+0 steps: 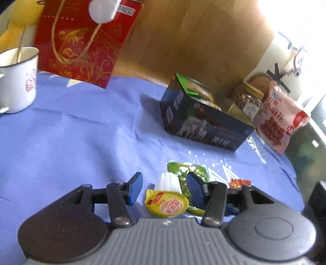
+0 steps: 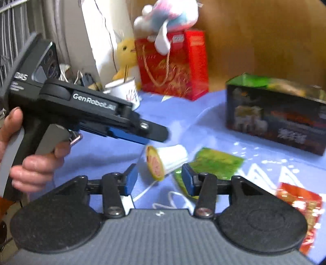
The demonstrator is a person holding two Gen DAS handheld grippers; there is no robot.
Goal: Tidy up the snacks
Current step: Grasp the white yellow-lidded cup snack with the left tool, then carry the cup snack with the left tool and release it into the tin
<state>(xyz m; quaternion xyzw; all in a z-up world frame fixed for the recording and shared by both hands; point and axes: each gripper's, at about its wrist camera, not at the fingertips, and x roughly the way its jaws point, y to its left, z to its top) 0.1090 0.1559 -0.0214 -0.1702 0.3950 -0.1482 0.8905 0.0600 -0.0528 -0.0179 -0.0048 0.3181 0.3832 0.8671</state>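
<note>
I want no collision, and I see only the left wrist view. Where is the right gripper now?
Observer: The right gripper points at the cup, jaws open, with the cup just ahead of them.
Operator: How does my left gripper look from there?
Observer: The left gripper hovers just above the cup and seems not to touch it.
Operator: What is the white thing on the red bag?
Observer: A plush toy sits on the bag.

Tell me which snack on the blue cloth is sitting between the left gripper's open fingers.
The white jelly cup with the yellow foil lid, lying on its side; the green packet and red packet lie flat beyond it.
</note>
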